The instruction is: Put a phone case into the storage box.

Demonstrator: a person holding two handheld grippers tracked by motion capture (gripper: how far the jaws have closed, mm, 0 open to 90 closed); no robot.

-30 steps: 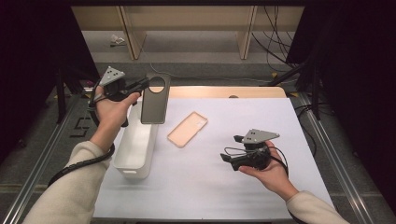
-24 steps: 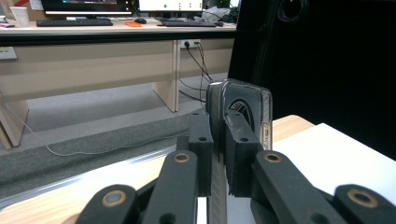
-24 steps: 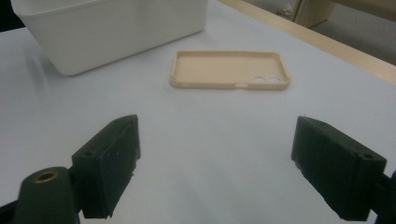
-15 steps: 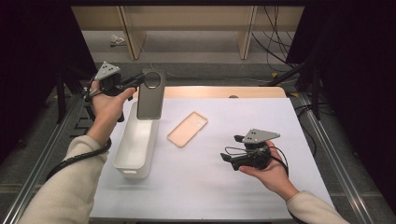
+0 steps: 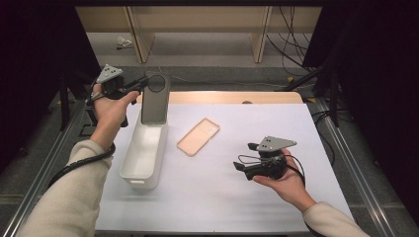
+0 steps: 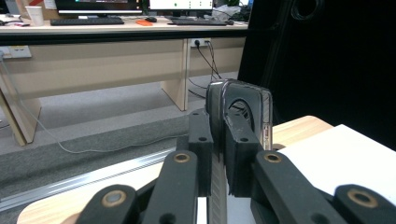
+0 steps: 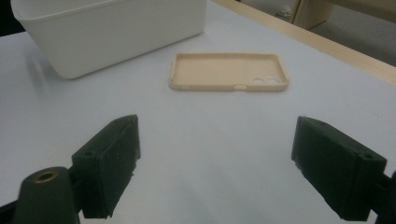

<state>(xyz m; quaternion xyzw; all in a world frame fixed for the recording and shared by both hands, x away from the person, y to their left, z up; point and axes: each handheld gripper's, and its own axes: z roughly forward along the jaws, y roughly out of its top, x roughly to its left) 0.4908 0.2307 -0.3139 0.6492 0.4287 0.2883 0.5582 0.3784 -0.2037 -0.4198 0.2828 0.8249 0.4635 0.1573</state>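
Note:
A dark grey phone case [image 5: 154, 98] with a round ring on its back hangs upright over the far end of a white bin [image 5: 132, 160]. My left gripper [image 5: 141, 85] is shut on the case's top edge; the left gripper view shows the case [image 6: 243, 109] clamped between the two black jaws. A beige phone case [image 5: 198, 136] lies open side up on the white table cover, right of the bin, also seen as the beige case [image 7: 228, 71] ahead of my right gripper [image 7: 219, 168]. My right gripper [image 5: 240, 167] rests low at the right, open and holding nothing.
The white bin [image 7: 112, 28] lies lengthwise along the left of the white cover [image 5: 247, 197]. A wooden table edge [image 5: 232, 97] runs along the far side. Metal rails flank the table, and cables lie on the floor beyond.
My left gripper has lifted the dark case higher and slightly left, turning it more upright over the bin's far end. The right gripper and beige case have stayed put.

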